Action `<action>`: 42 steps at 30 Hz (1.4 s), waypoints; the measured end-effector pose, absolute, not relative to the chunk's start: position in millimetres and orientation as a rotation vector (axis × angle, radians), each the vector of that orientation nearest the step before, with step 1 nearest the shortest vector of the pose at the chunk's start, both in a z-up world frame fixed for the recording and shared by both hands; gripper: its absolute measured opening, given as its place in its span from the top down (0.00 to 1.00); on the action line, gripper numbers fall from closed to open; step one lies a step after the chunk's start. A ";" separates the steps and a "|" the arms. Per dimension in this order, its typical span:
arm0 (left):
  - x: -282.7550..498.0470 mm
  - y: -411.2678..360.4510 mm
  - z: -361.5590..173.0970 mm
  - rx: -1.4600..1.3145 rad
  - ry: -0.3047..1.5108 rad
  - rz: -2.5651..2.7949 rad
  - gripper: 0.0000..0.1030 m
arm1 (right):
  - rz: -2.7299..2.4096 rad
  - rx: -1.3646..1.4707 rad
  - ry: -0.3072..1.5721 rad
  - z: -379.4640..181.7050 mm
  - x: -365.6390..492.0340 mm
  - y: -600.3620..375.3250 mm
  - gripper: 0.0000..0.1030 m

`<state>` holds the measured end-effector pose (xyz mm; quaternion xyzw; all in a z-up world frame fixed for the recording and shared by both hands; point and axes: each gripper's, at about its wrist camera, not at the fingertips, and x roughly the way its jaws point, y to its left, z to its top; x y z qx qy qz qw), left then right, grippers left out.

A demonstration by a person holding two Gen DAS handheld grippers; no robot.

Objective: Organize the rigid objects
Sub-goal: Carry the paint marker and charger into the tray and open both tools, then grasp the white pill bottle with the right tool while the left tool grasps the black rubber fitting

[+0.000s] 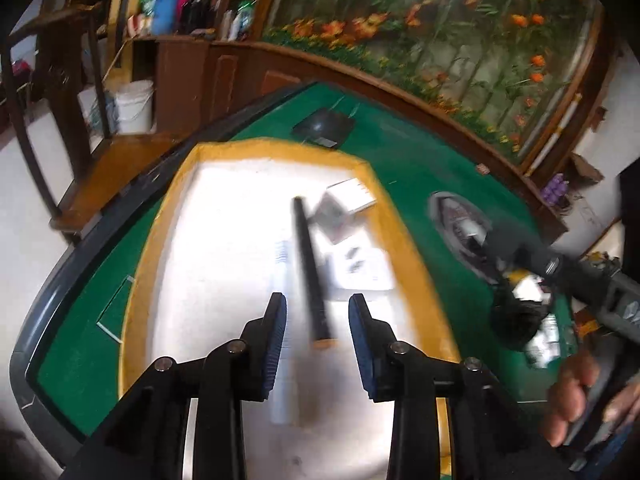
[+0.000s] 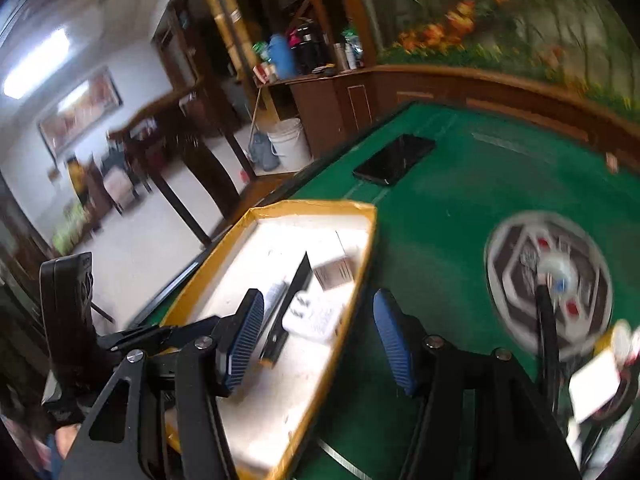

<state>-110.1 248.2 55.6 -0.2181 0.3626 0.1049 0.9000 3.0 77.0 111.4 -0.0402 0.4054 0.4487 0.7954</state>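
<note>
A white tray with a yellow rim sits on the green table. In it lie a black stick with an orange end, a white tube, a small grey box and a white box. My left gripper hangs open just above the stick's orange end, and its pads do not touch the stick. In the right wrist view, my right gripper is open with nothing in it, straddling the tray rim. The black stick and white box lie beyond it.
A black flat device lies on the far side of the green table. A round emblem marks its centre. Loose items, among them a white card and a black roll, crowd the right. A hand shows there.
</note>
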 end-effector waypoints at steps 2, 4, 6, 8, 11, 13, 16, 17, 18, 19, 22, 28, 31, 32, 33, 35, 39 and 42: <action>-112.1 236.0 64.1 -0.425 0.732 0.192 0.62 | 1.001 -0.017 0.904 106.8 7.9 47.8 0.45; -112.1 217.6 73.5 -0.383 0.716 0.153 0.49 | 1.024 0.031 0.892 107.8 10.2 20.2 0.45; -110.2 200.1 78.7 -0.357 0.708 0.120 0.47 | 1.062 0.070 0.892 110.2 12.0 -2.2 0.43; -105.5 180.5 83.4 -0.338 0.713 0.072 0.47 | 1.061 0.085 0.857 114.5 14.0 -34.4 0.42; -95.0 146.5 85.4 -0.295 0.729 -0.017 0.39 | 0.940 0.073 0.792 117.0 19.8 -80.5 0.36; -87.7 126.1 84.7 -0.264 0.729 -0.065 0.23 | 0.894 0.084 0.774 111.9 26.5 -109.6 0.36; -74.5 94.7 81.0 -0.202 0.743 -0.106 0.17 | 0.851 0.165 0.777 98.6 40.5 -147.2 0.36; -68.7 85.7 77.8 -0.186 0.757 -0.116 0.15 | 0.846 0.200 0.789 94.6 45.3 -155.4 0.36; -64.1 77.5 73.9 -0.174 0.770 -0.124 0.13 | 0.837 0.249 0.821 88.8 53.4 -163.5 0.36; -56.5 66.8 70.2 -0.158 0.779 -0.141 0.13 | 0.829 0.275 0.840 85.6 57.7 -170.5 0.36; -39.3 44.9 61.7 -0.100 0.804 -0.139 0.12 | 0.826 0.312 0.860 84.6 59.9 -176.0 0.36; -2.3 20.7 44.2 -0.010 0.854 -0.100 0.12 | 0.788 0.249 0.879 86.1 53.2 -170.4 0.36; 11.5 20.5 29.8 -0.013 0.902 -0.094 0.23 | 0.784 0.250 0.890 84.1 52.6 -171.8 0.36; 13.9 21.0 24.0 -0.017 0.921 -0.097 0.30 | 0.791 0.250 0.893 82.8 53.4 -171.7 0.36; 14.6 21.9 20.4 -0.026 0.932 -0.106 0.32 | 0.791 0.244 0.894 82.5 53.5 -171.7 0.36; 9.9 24.7 17.6 -0.052 0.916 -0.118 0.33 | 0.783 0.226 0.901 80.5 53.1 -169.9 0.36; -9.9 29.7 18.9 -0.075 0.901 -0.112 0.33 | 0.782 0.143 0.931 72.8 47.4 -156.1 0.48; -24.8 39.1 20.4 -0.103 0.898 -0.091 0.33 | 0.769 0.024 0.955 64.7 39.3 -138.5 0.52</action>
